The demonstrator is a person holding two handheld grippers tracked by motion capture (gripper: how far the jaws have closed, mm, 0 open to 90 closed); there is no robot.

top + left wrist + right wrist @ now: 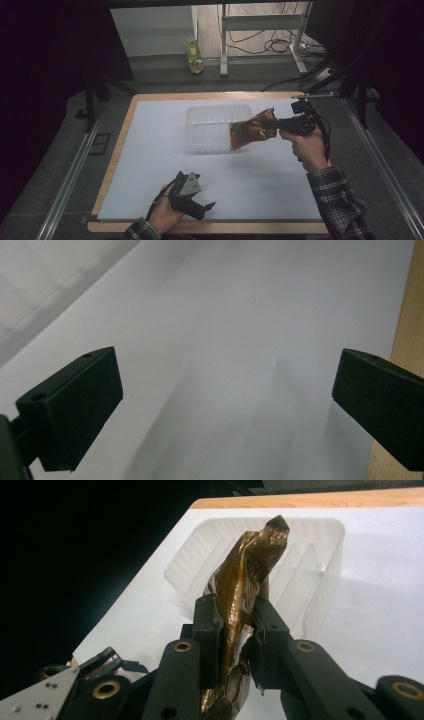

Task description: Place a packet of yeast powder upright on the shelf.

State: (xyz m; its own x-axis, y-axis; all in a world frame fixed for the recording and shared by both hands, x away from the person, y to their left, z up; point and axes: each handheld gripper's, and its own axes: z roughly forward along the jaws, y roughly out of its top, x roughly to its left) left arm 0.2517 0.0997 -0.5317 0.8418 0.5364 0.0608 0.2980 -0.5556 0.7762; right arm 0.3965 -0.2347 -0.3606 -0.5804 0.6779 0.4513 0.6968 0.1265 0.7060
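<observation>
Right tongs [276,125] clamped on the crimped end of a gold foil snack bag [251,131], held in the air at about 3 o'clock of the clear plastic tub [210,125], its free end hanging over the tub's right rim. Left tongs [197,200] apart, holding nothing, parked at 6 o'clock near the front edge of the worktop [150,150].

Risks as I see them:
- Grip sits on one thin edge of slick crinkled foil; the bag could slide out or swing.
- Tub is light, thin-walled and ribbed, standing free on smooth white sheet; a nudge from the bag would likely shove or tip it, and the left tongs are well away from bracing it.
- Bag is puffy and nearly as long as the tub is wide, so it may bridge the rim instead of dropping in.
</observation>
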